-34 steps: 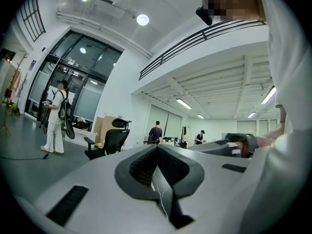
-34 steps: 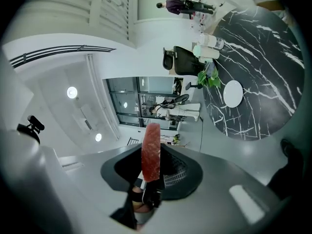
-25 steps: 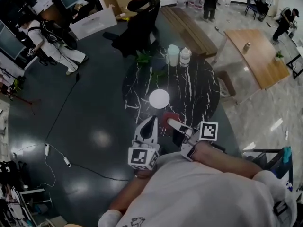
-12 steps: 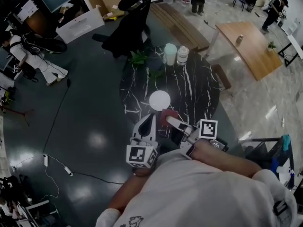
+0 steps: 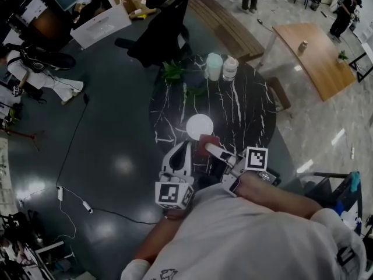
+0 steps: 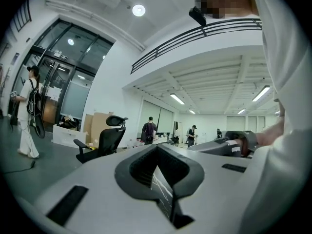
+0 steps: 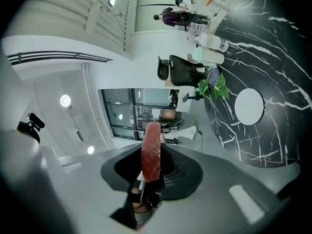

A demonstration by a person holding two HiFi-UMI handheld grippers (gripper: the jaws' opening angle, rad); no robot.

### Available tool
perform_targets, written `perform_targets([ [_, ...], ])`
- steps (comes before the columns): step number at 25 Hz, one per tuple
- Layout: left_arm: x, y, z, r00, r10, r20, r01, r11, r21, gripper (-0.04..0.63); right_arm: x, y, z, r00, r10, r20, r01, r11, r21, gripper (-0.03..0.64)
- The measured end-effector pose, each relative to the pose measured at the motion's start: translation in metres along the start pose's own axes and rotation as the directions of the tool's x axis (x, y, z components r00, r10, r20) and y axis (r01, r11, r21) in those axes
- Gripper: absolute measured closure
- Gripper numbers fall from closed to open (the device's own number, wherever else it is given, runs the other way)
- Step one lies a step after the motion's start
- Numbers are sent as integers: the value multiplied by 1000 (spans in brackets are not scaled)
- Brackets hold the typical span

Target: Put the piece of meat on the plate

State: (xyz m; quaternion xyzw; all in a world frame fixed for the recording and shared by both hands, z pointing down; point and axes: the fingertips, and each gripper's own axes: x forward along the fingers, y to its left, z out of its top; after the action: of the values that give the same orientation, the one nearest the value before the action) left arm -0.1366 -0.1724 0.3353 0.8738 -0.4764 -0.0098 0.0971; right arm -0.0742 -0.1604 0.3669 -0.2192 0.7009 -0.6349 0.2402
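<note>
Here, the right gripper (image 7: 151,174) pinches the piece of meat (image 7: 151,147) beside the plate (image 5: 200,125).
The meat stands edge-on between that gripper's jaws, held over the near part of the black marble table (image 5: 245,107), just short of the white plate and not on it. The left gripper (image 5: 186,147) hangs alongside, its jaw tips pressed together with nothing between them.

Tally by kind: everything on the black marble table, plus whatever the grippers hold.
plate: 1
containers: 2
potted plant: 1
piece of meat, clamped in the right gripper, not yet on the table: 1
Total: 5
</note>
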Motion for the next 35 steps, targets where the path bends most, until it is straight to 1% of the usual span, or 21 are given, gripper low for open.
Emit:
perform_targets([
  [4,22,7,2,999,43,-7,-43,999,-16,589,6,-3,25,1000,4,-24,-4,1000,10,529],
  [7,42,10,7,997,74,8,-74,997,-9,589,8,-6,46,999,-2,-51,2,1000,10,529],
  [11,67,18,14,991,136,18,-135,990,-33,589,14,-13,74,996,-3,-92,4,1000,18,529],
  [14,78,21,10,987,159,37,-157,987,-43,589,16,-22,91,991,-17,-134,17,1000,0,529],
  [16,84,20,5,985,166,41,-165,986,-31,589,17,-31,99,984,-37,-174,33,999,-27,529],
  [18,90,22,-7,983,182,35,-182,983,-13,589,21,-41,106,975,-48,-216,36,998,-58,529],
  [20,94,28,-20,978,207,25,-207,978,0,589,27,-53,110,969,-57,-242,44,997,-59,529],
  [23,96,41,-39,975,223,-1,-223,974,27,589,35,-78,111,962,-102,-254,95,995,-41,529],
  [26,103,62,-62,974,225,-33,-223,973,64,589,48,-112,118,951,-159,-265,143,987,-78,529],
  [30,114,94,-95,970,231,-70,-227,972,68,589,68,-156,119,949,-184,-257,160,981,-111,529],
  [32,118,105,-114,968,233,-92,-230,972,46,589,72,-177,116,945,-207,-254,184,976,-114,529],
  [35,125,120,-131,966,243,-85,-243,970,5,589,79,-202,109,939,-233,-253,215,972,-98,529],
])
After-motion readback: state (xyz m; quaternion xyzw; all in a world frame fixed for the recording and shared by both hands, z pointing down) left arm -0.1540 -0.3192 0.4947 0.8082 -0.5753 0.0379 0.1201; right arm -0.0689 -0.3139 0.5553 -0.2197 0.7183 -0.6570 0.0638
